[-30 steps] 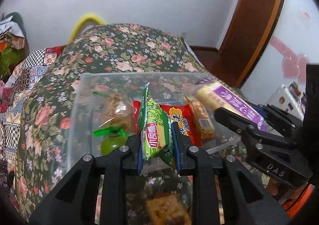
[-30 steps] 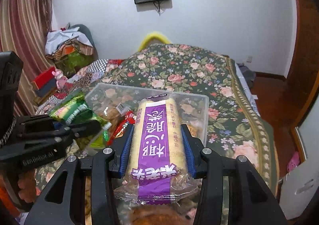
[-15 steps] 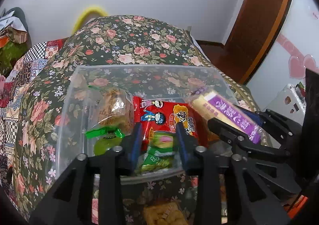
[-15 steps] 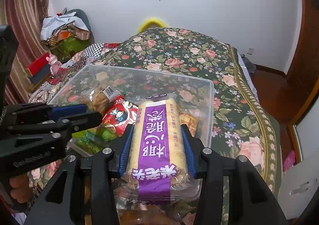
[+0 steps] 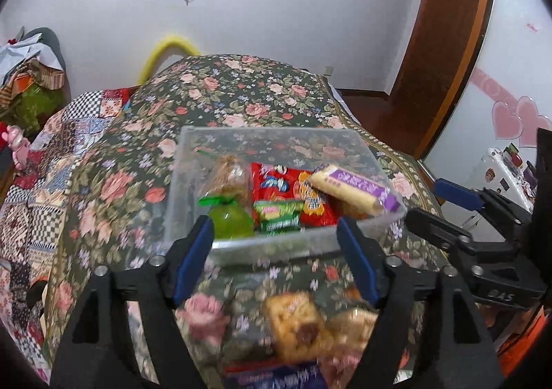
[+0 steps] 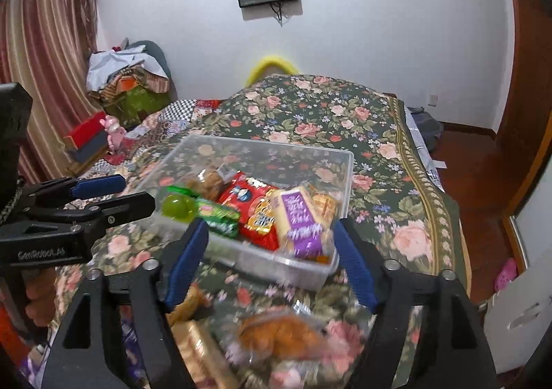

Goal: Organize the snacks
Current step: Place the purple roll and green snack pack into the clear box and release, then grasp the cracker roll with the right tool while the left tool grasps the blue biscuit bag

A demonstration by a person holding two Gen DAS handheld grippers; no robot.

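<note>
We hold both grippers empty over the flowered bed (image 5: 241, 102), the left gripper (image 5: 276, 251) and right gripper (image 6: 269, 251) each with jaws spread wide. The purple-striped wafer pack (image 5: 355, 190) lies in the clear bin (image 5: 272, 133), long axis slanting toward the bin's near right corner, resting on the red packet (image 6: 255, 209).
</note>
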